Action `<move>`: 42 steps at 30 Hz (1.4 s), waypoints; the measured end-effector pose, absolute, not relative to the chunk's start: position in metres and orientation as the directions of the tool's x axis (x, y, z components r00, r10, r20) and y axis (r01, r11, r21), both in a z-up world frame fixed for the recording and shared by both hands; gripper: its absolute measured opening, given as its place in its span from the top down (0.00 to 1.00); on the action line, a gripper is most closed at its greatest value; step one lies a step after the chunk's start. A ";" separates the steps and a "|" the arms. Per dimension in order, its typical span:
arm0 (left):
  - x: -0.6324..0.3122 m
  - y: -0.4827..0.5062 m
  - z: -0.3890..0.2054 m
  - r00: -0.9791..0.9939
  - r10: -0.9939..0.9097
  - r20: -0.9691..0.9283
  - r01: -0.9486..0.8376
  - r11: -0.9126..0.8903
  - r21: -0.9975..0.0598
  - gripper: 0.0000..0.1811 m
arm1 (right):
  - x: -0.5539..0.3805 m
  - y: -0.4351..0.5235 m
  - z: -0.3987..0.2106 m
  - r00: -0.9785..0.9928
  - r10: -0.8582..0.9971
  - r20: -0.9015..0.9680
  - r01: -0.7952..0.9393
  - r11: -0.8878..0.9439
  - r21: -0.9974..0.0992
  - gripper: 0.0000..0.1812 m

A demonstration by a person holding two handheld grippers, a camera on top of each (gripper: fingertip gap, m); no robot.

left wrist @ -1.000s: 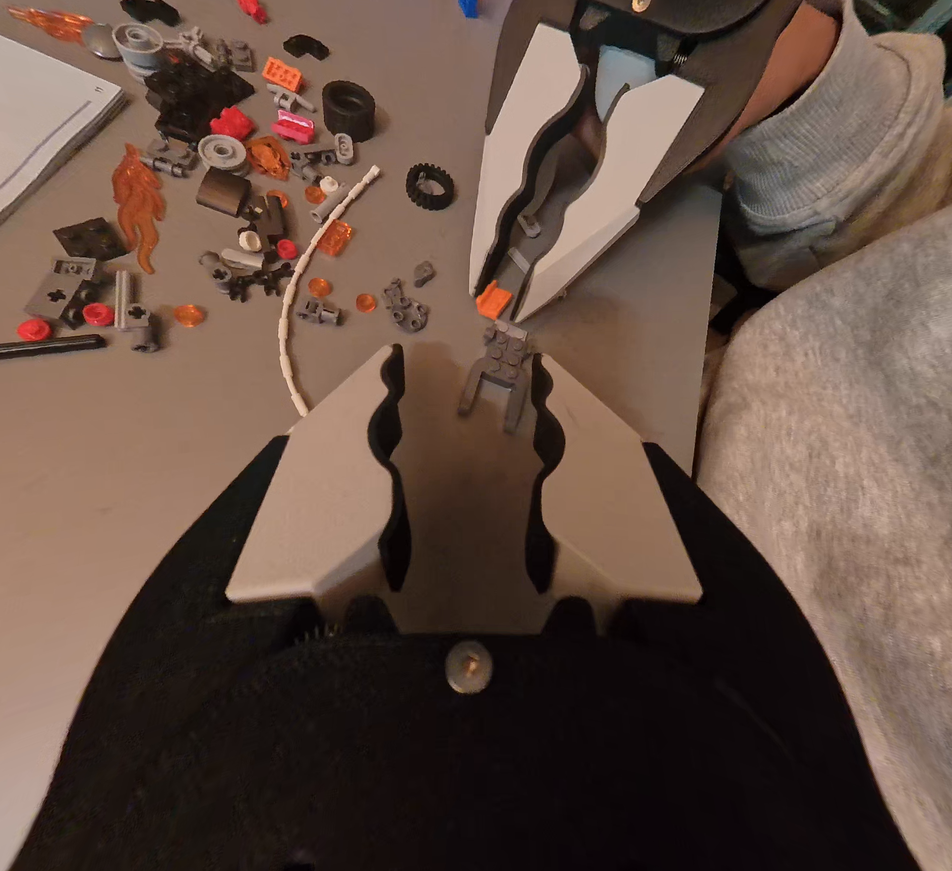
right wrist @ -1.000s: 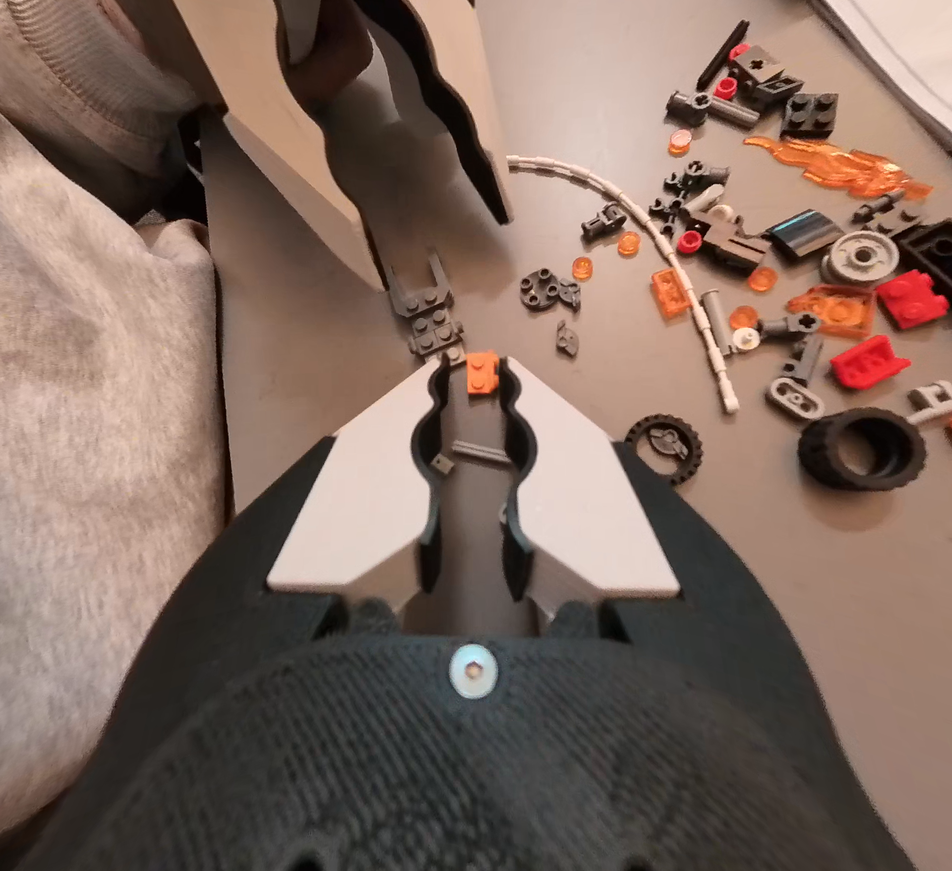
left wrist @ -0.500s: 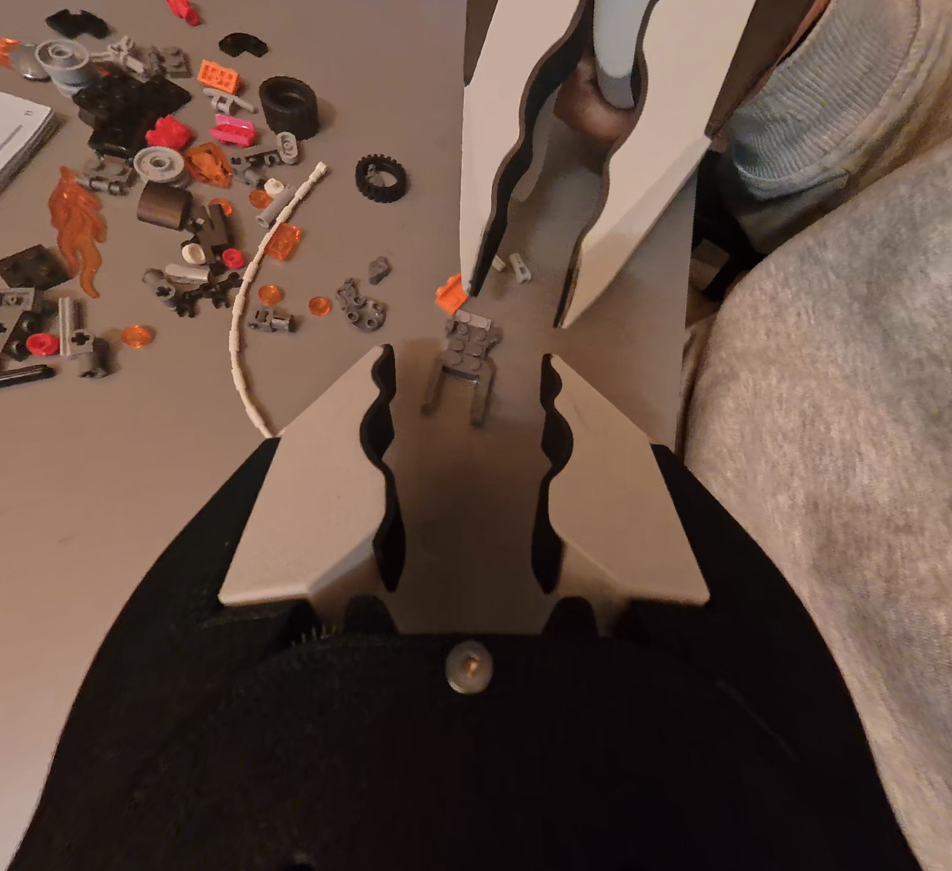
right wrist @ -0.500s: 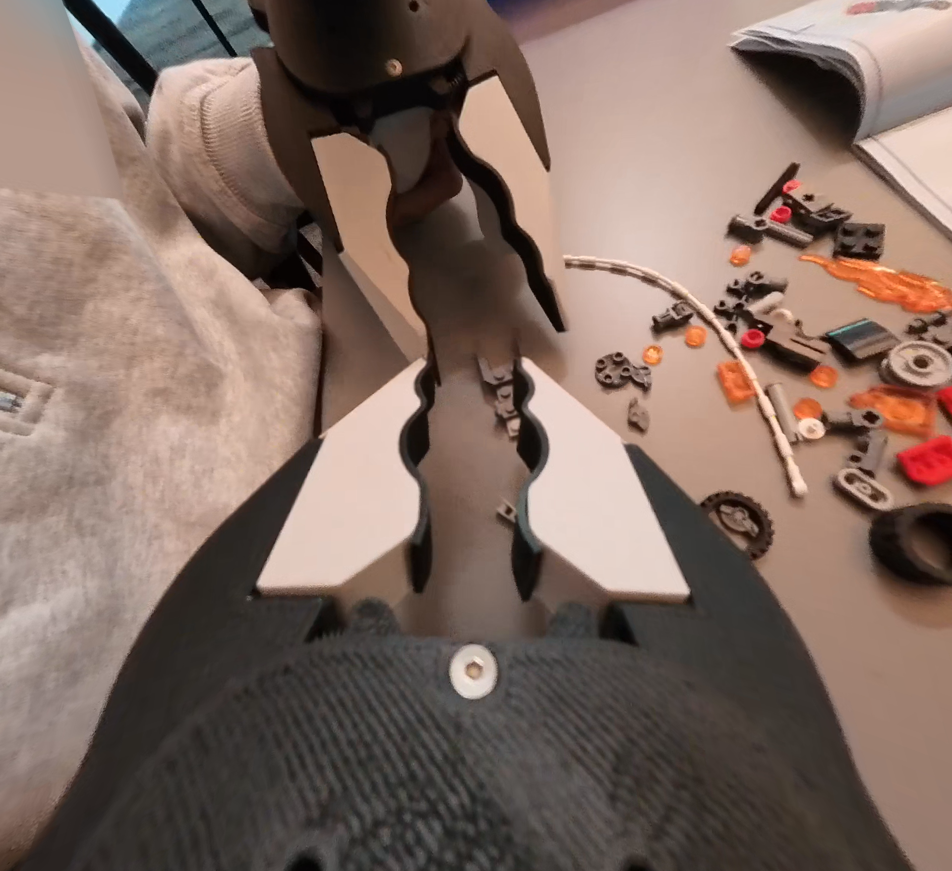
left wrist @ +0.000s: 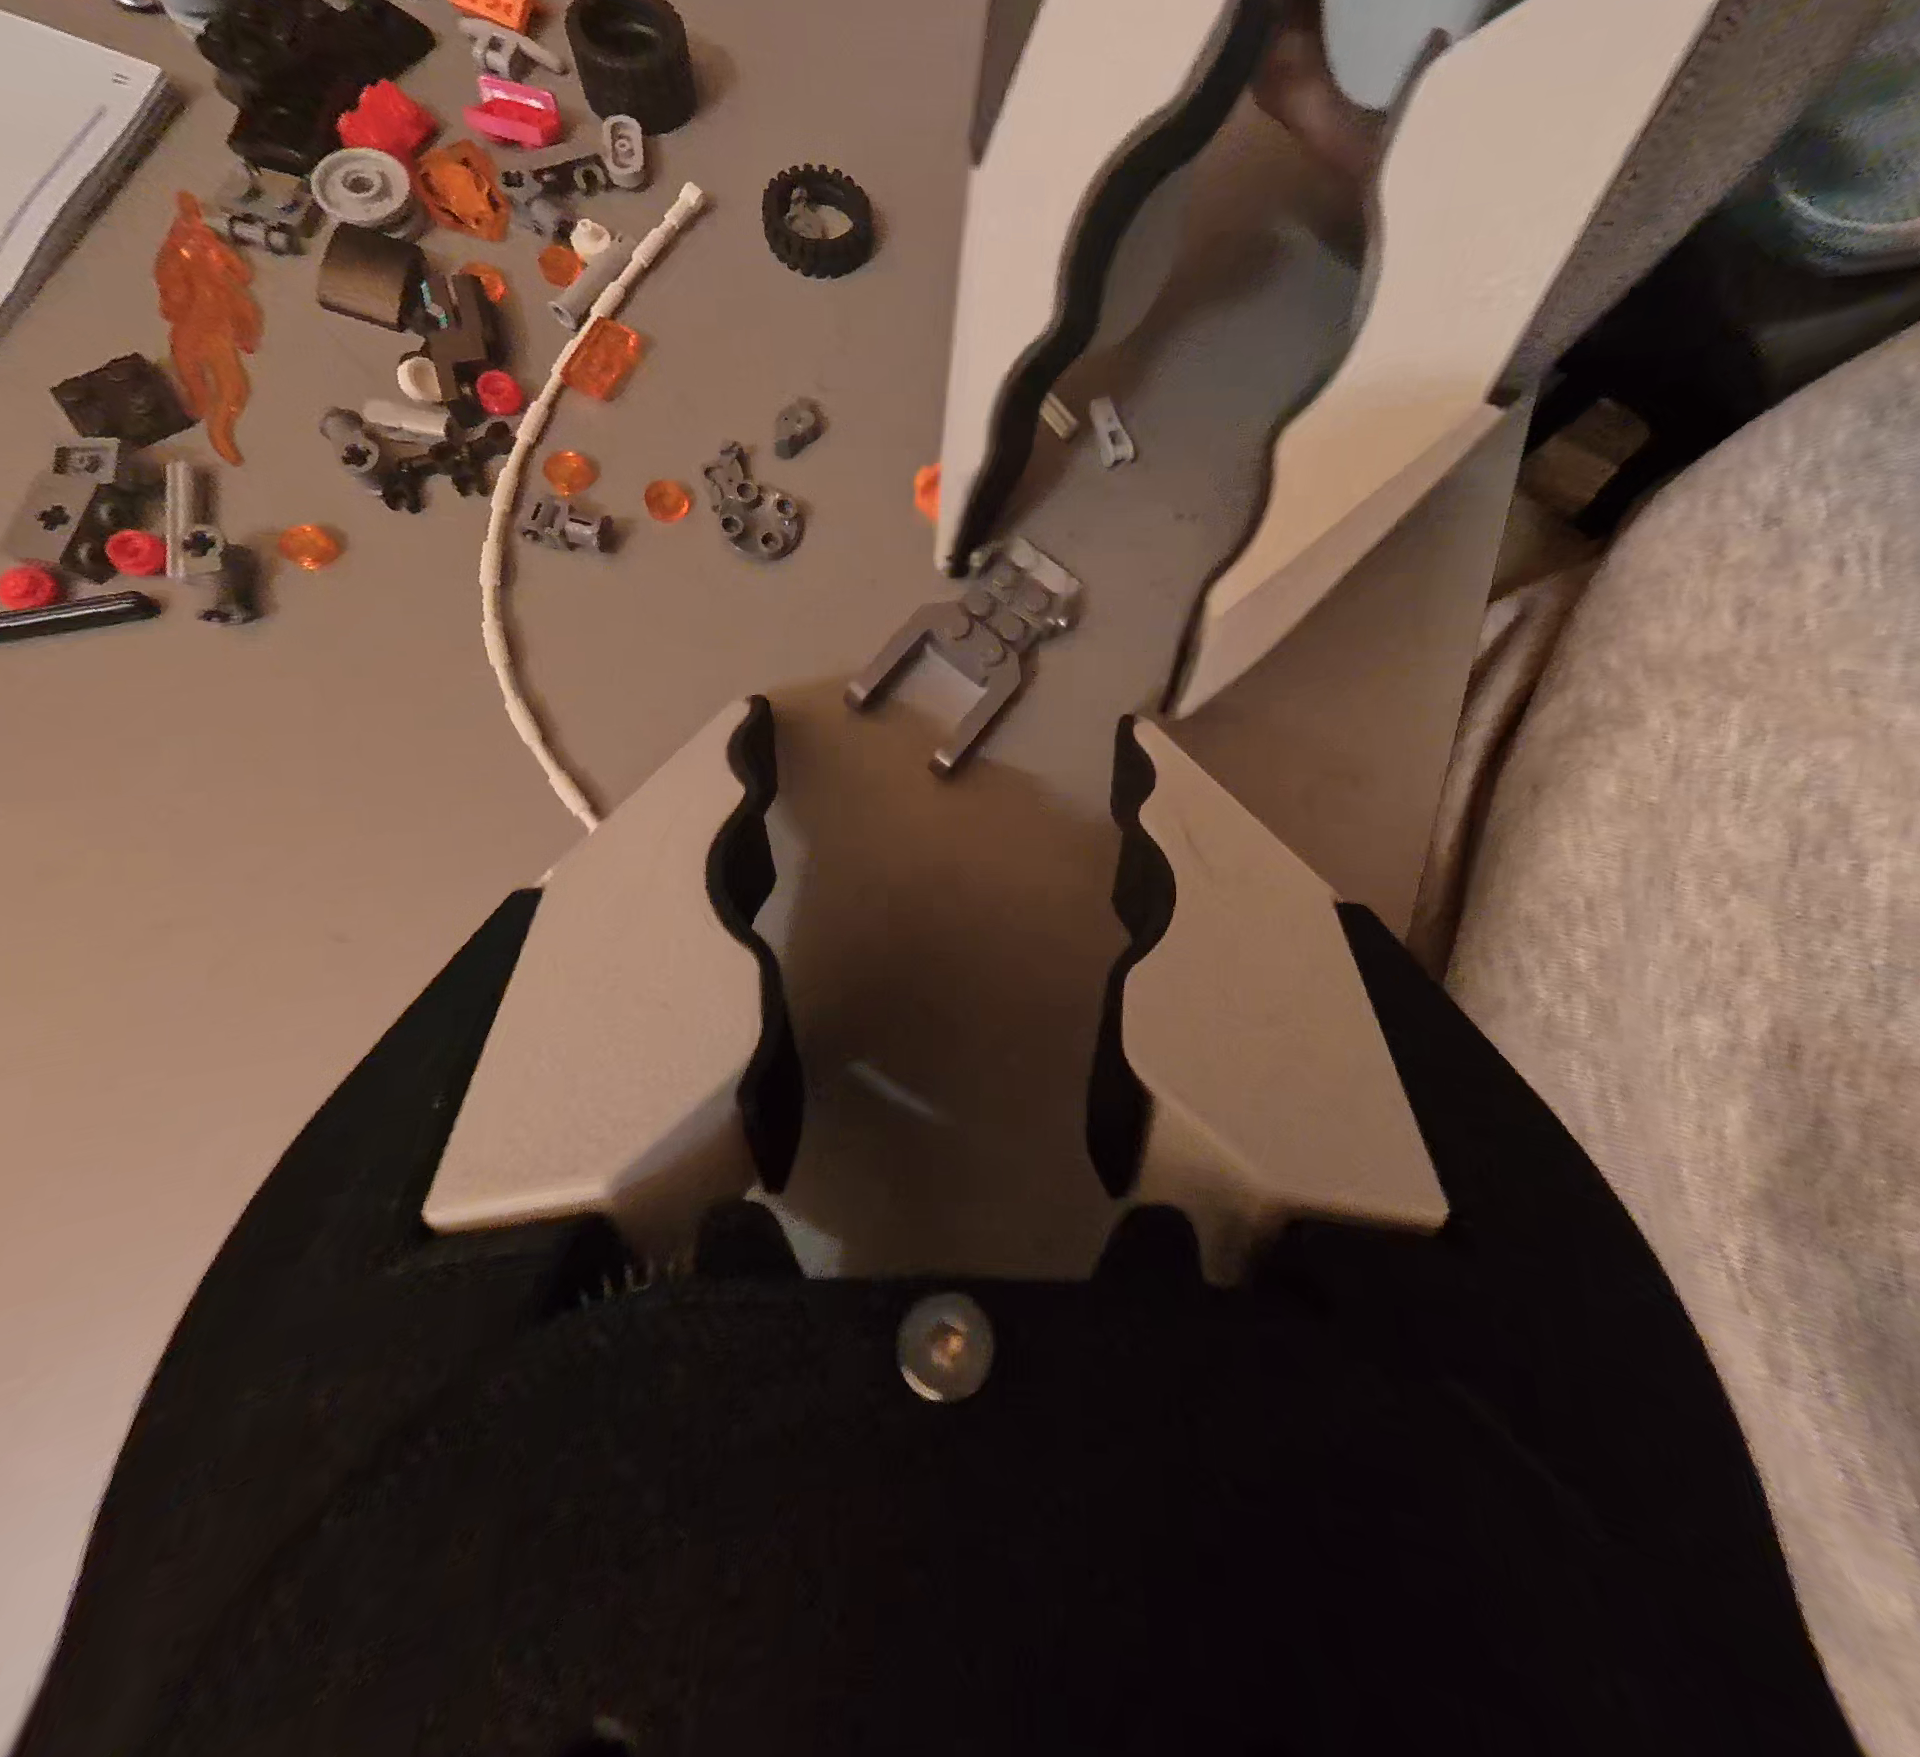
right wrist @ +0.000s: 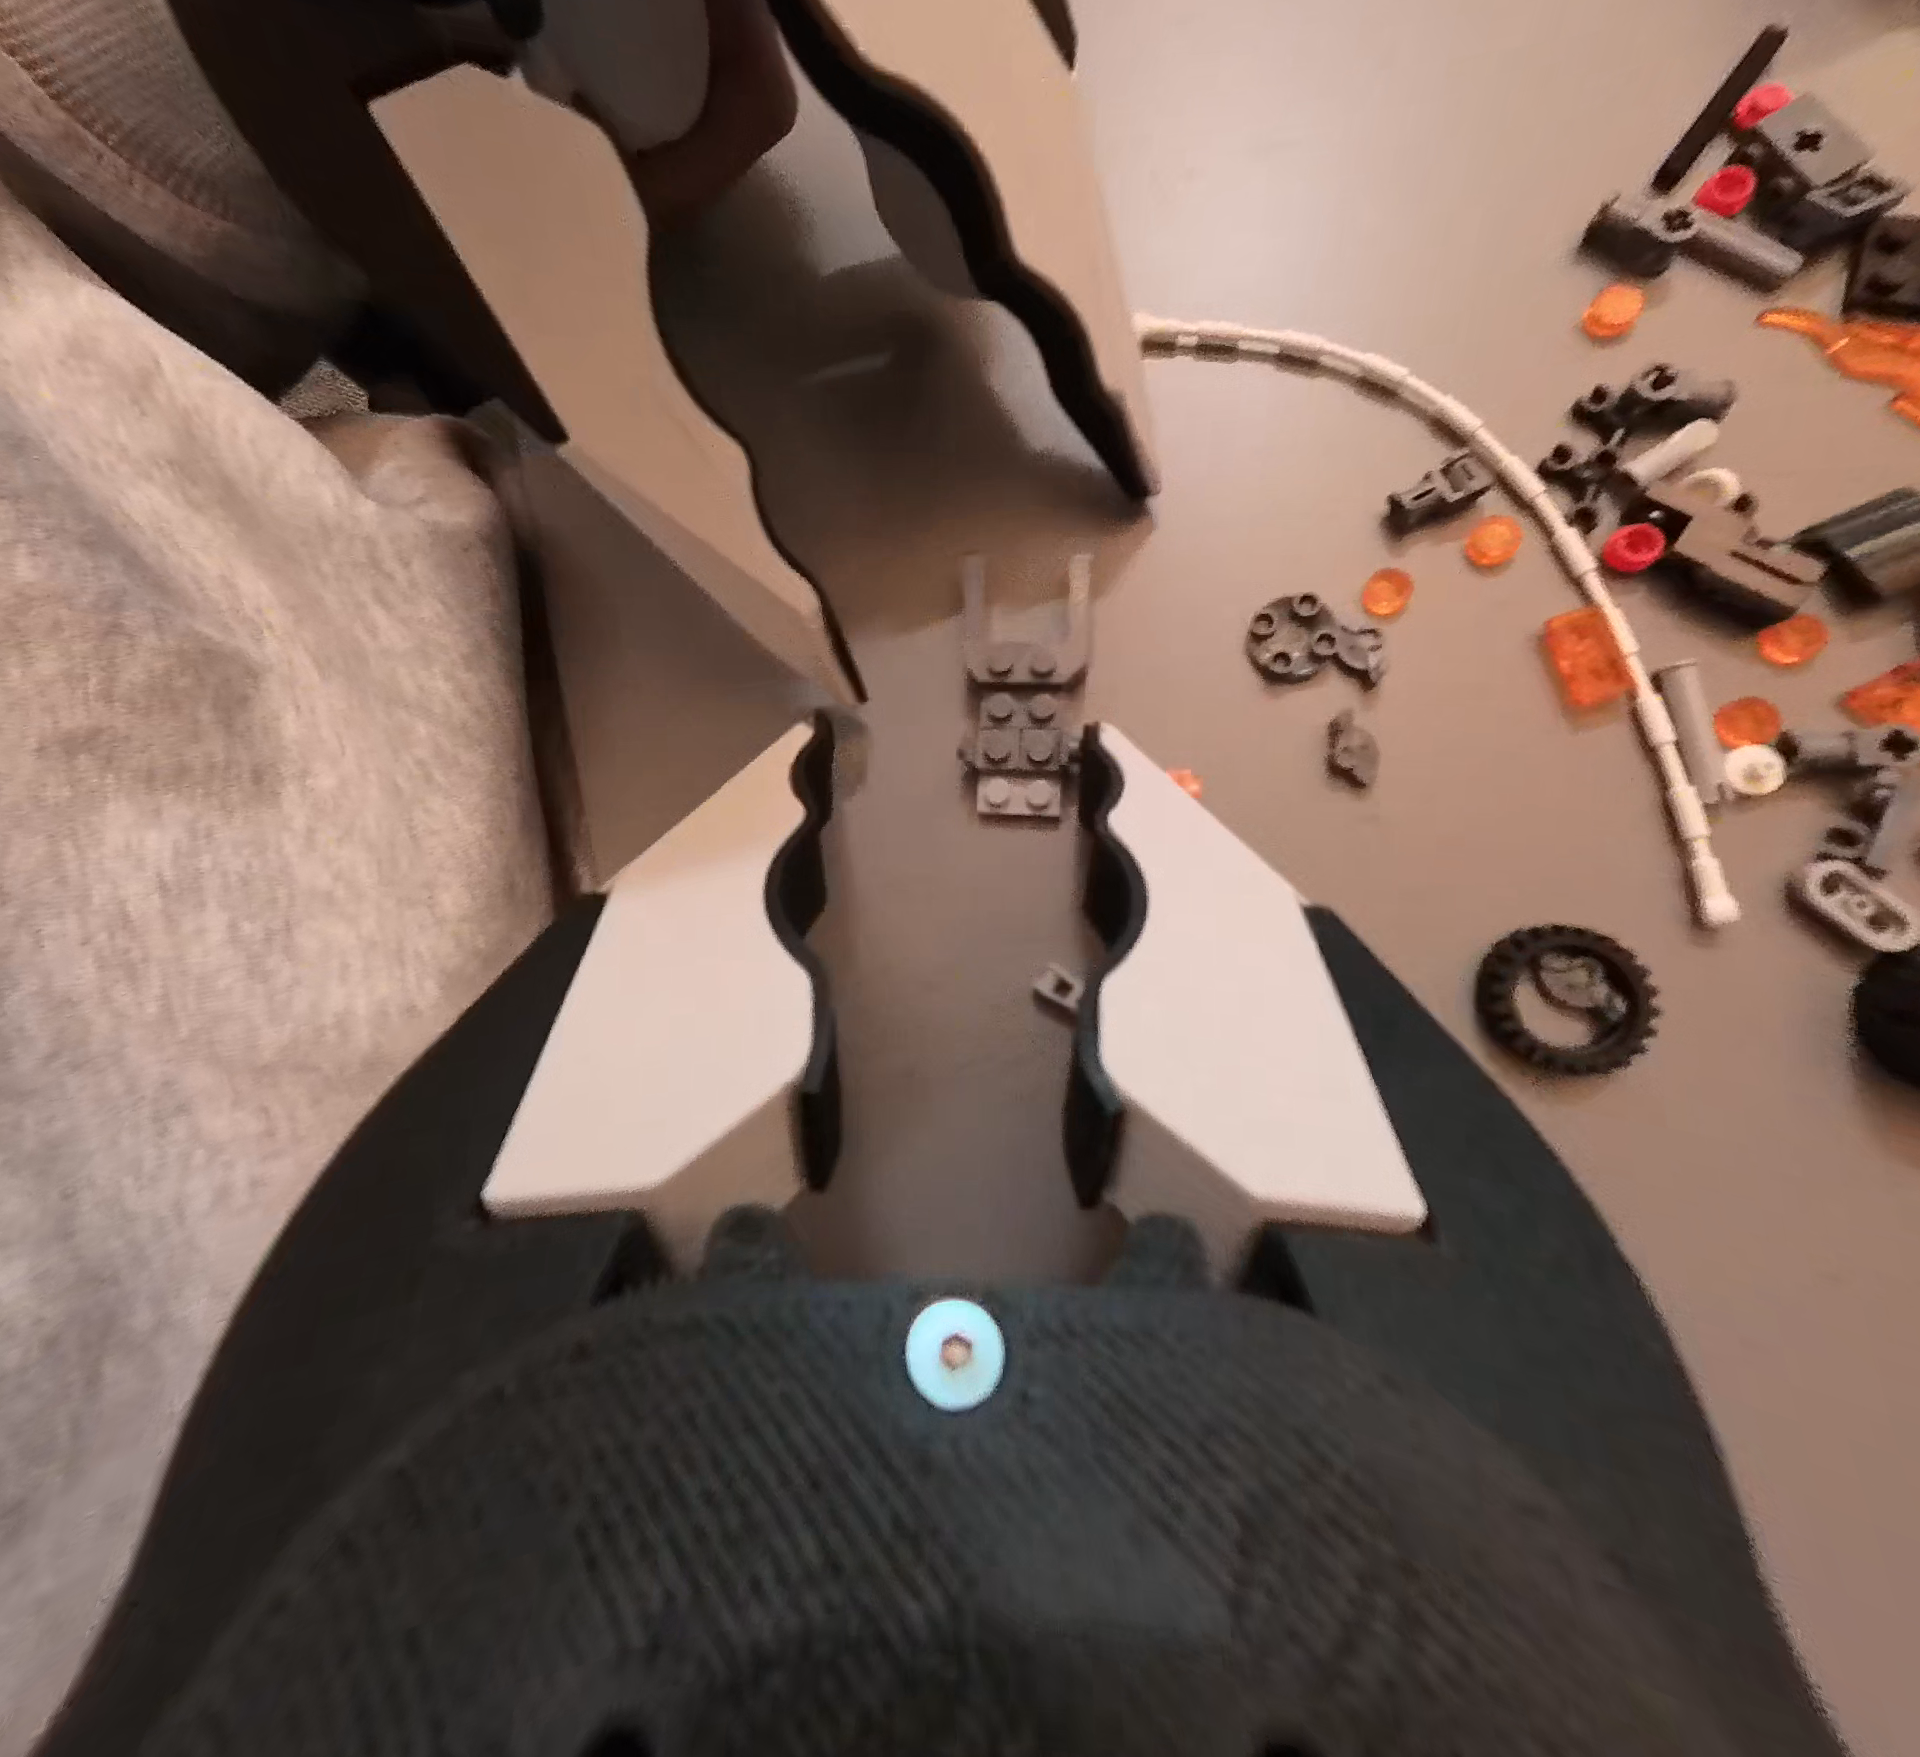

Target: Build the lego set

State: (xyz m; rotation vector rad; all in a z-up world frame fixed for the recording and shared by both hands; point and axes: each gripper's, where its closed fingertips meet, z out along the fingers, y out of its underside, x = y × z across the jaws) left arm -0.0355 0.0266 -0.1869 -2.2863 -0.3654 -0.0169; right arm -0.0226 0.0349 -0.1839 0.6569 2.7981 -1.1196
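Tongs face each other tip to tip over the grey counter [left wrist: 260, 928], and both pairs stand spread with nothing between their fingers. The left tongs [left wrist: 940, 720] have the small grey lego assembly [left wrist: 971, 642] just ahead of their tips, lying flat on the counter with its two-pronged fork end toward them. The right tongs [right wrist: 951, 741] have the same lego assembly [right wrist: 1023, 720] from the other side: its studded plate end sits in the gap at their tips, close against the inner edge of their right finger [right wrist: 1195, 980], though real contact cannot be told. A tiny grey piece [right wrist: 1058, 988] lies on the counter farther back between the right tongs' fingers, near that same finger.

Seen from the left wrist, the right tongs [left wrist: 1070, 616] reach in from the far side, one tip just beside the assembly's plate end, and two small light grey bits [left wrist: 1086, 424] lie between their fingers. To the left of the left tongs, well apart, loose parts are scattered: a white segmented hose [left wrist: 520, 544], a small black tyre [left wrist: 819, 224], a larger black tyre [left wrist: 629, 55], a clear orange flame [left wrist: 208, 325] and red and orange studs. A white booklet [left wrist: 62, 138] lies at the far left edge. A grey sleeve [left wrist: 1714, 876] fills the right side of the left tongs' view
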 end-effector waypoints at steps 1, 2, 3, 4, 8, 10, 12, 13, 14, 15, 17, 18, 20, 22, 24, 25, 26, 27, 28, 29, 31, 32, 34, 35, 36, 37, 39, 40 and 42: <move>-0.036 0.026 -0.186 0.957 0.260 0.131 0.271 -0.631 -0.727 0.65 | -0.019 0.035 -0.184 -0.903 0.373 -0.212 0.417 0.646 -0.639 0.74; -0.038 0.026 -0.186 0.954 0.270 0.132 0.278 -0.627 -0.727 0.65 | -0.016 0.036 -0.184 -0.899 0.379 -0.219 0.426 0.646 -0.633 0.74; -0.040 0.025 -0.186 0.949 0.286 0.130 0.287 -0.624 -0.727 0.65 | -0.012 0.036 -0.184 -0.895 0.384 -0.227 0.435 0.645 -0.628 0.74; -0.043 0.025 -0.187 0.946 0.300 0.125 0.293 -0.622 -0.726 0.66 | -0.008 0.035 -0.183 -0.891 0.388 -0.237 0.446 0.642 -0.624 0.74; -0.052 0.022 -0.190 0.932 0.358 0.062 0.292 -0.636 -0.715 0.70 | 0.012 0.028 -0.182 -0.877 0.379 -0.294 0.477 0.618 -0.625 0.75; -0.055 0.021 -0.190 0.926 0.376 0.046 0.294 -0.635 -0.714 0.71 | 0.020 0.019 -0.180 -0.880 0.356 -0.316 0.474 0.595 -0.650 0.75; -0.060 0.020 -0.189 0.913 0.406 0.036 0.306 -0.623 -0.720 0.73 | 0.025 0.012 -0.179 -0.886 0.335 -0.321 0.463 0.581 -0.670 0.75; -0.062 0.020 -0.188 0.910 0.413 0.038 0.310 -0.617 -0.724 0.73 | 0.026 0.011 -0.178 -0.889 0.333 -0.315 0.456 0.581 -0.674 0.75; -0.062 0.019 -0.187 0.908 0.416 0.043 0.313 -0.607 -0.731 0.73 | 0.026 0.012 -0.177 -0.892 0.333 -0.306 0.450 0.580 -0.680 0.76; -0.062 0.019 -0.184 0.908 0.416 0.053 0.315 -0.593 -0.741 0.73 | 0.025 0.013 -0.174 -0.895 0.334 -0.295 0.441 0.574 -0.690 0.77; -0.058 0.019 -0.178 0.908 0.407 0.098 0.331 -0.556 -0.762 0.73 | 0.020 0.019 -0.165 -0.898 0.349 -0.268 0.428 0.549 -0.718 0.78; -0.056 0.019 -0.176 0.909 0.397 0.128 0.342 -0.536 -0.772 0.73 | 0.018 0.022 -0.160 -0.898 0.356 -0.258 0.422 0.533 -0.733 0.79; -0.046 0.019 -0.170 0.916 0.354 0.187 0.355 -0.504 -0.787 0.73 | 0.012 0.030 -0.150 -0.895 0.378 -0.236 0.411 0.498 -0.763 0.80; -0.033 0.018 -0.166 0.927 0.304 0.220 0.353 -0.505 -0.788 0.70 | 0.005 0.037 -0.144 -0.889 0.404 -0.214 0.403 0.469 -0.786 0.82; -0.022 0.017 -0.165 0.941 0.280 0.190 0.319 -0.543 -0.777 0.67 | -0.003 0.046 -0.144 -0.877 0.441 -0.191 0.402 0.455 -0.795 0.83; -0.018 0.018 -0.164 0.949 0.272 0.159 0.291 -0.561 -0.775 0.66 | -0.008 0.051 -0.145 -0.870 0.460 -0.180 0.404 0.455 -0.794 0.83; -0.016 0.020 -0.163 0.955 0.267 0.132 0.268 -0.574 -0.774 0.66 | -0.013 0.056 -0.147 -0.862 0.479 -0.166 0.408 0.461 -0.788 0.83; -0.013 0.023 -0.163 0.958 0.261 0.117 0.254 -0.585 -0.770 0.66 | -0.019 0.061 -0.151 -0.855 0.497 -0.146 0.409 0.475 -0.779 0.84; -0.009 0.026 -0.166 0.961 0.252 0.114 0.248 -0.600 -0.760 0.66 | -0.026 0.066 -0.154 -0.849 0.513 -0.123 0.408 0.492 -0.769 0.85; -0.005 0.027 -0.170 0.964 0.243 0.111 0.243 -0.621 -0.745 0.66 | -0.032 0.070 -0.157 -0.845 0.526 -0.099 0.405 0.507 -0.761 0.86; -0.006 0.026 -0.178 0.965 0.254 0.068 0.224 -0.658 -0.719 0.67 | -0.044 0.074 -0.159 -0.841 0.535 -0.076 0.402 0.524 -0.751 0.88; -0.008 0.025 -0.180 0.964 0.262 0.051 0.218 -0.665 -0.714 0.67 | -0.048 0.073 -0.160 -0.845 0.528 -0.081 0.402 0.528 -0.748 0.88; -0.008 0.025 -0.183 0.963 0.263 0.062 0.227 -0.664 -0.713 0.67 | -0.052 0.070 -0.162 -0.859 0.502 -0.102 0.404 0.540 -0.739 0.89; -0.008 0.025 -0.185 0.962 0.262 0.075 0.236 -0.663 -0.711 0.67 | -0.054 0.068 -0.165 -0.865 0.489 -0.108 0.403 0.552 -0.730 0.89; -0.009 0.024 -0.187 0.961 0.266 0.075 0.240 -0.667 -0.706 0.67 | -0.055 0.067 -0.168 -0.872 0.477 -0.108 0.400 0.568 -0.720 0.90; -0.011 0.022 -0.189 0.960 0.272 0.067 0.239 -0.672 -0.700 0.67 | -0.056 0.066 -0.171 -0.879 0.465 -0.105 0.395 0.585 -0.709 0.91; -0.014 0.020 -0.191 0.959 0.278 0.057 0.238 -0.677 -0.696 0.68 | -0.057 0.065 -0.178 -0.888 0.448 -0.100 0.389 0.618 -0.684 0.92; -0.015 0.020 -0.190 0.957 0.284 0.060 0.243 -0.671 -0.700 0.68 | -0.057 0.065 -0.181 -0.892 0.441 -0.100 0.388 0.634 -0.669 0.92; -0.021 0.016 -0.190 0.952 0.302 0.049 0.248 -0.666 -0.703 0.70 | -0.057 0.066 -0.187 -0.898 0.428 -0.099 0.385 0.658 -0.647 0.93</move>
